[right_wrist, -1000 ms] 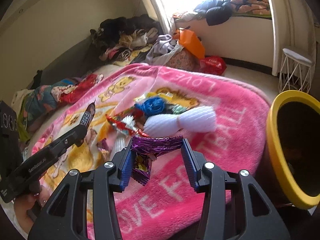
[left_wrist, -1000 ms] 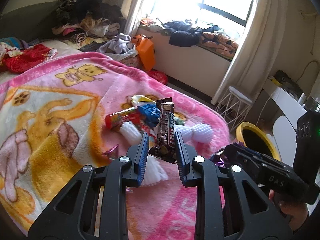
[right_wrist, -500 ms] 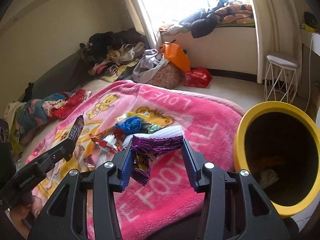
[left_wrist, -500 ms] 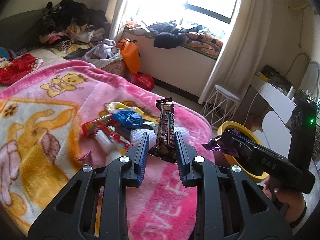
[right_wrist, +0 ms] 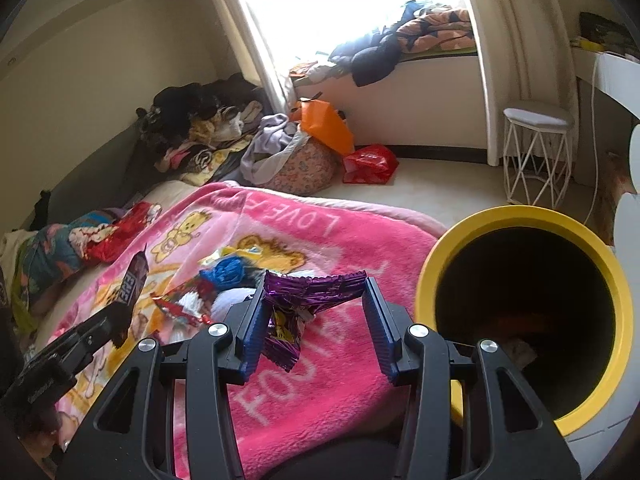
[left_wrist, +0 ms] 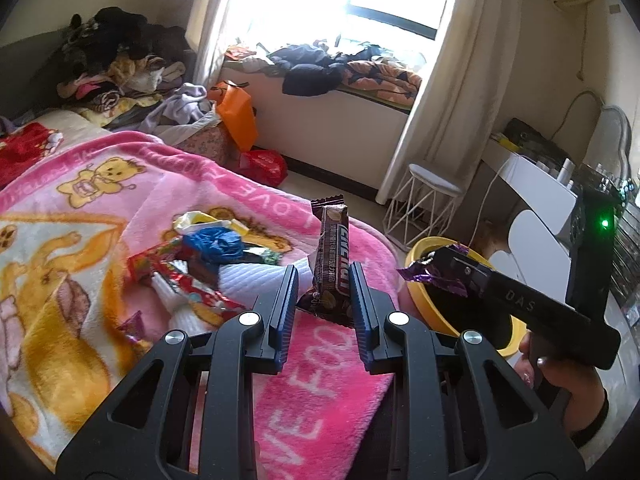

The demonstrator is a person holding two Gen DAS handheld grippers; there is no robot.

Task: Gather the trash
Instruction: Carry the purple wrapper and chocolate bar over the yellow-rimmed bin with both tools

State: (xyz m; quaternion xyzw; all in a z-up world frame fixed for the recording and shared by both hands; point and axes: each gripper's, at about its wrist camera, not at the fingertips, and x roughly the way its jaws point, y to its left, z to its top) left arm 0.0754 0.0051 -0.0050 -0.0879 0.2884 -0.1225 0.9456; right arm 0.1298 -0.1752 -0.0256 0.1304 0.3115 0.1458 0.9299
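My left gripper (left_wrist: 322, 280) is shut on a brown chocolate bar wrapper (left_wrist: 332, 256), held upright above the pink blanket (left_wrist: 320, 380). My right gripper (right_wrist: 314, 300) is shut on a crumpled purple foil wrapper (right_wrist: 308, 292), just left of the yellow bin (right_wrist: 480, 220); the wrapper also shows in the left wrist view (left_wrist: 424, 276) over the bin's rim (left_wrist: 420, 248). More trash lies in a pile on the blanket: a blue crumpled bag (left_wrist: 216, 242), a red wrapper (left_wrist: 188, 284), white tissue (left_wrist: 256, 276).
The bin's dark inside (right_wrist: 524, 312) holds some litter. A white wire stool (right_wrist: 536, 152) stands by the curtain. Clothes (right_wrist: 200, 120), an orange bag (right_wrist: 326, 124) and a red bag (right_wrist: 370, 162) lie beyond the bed. A white desk (left_wrist: 536, 192) is at right.
Both grippers have moved right, away from the trash pile and toward the yellow bin, each still holding its wrapper. The bin's opening now fills more of the right wrist view.
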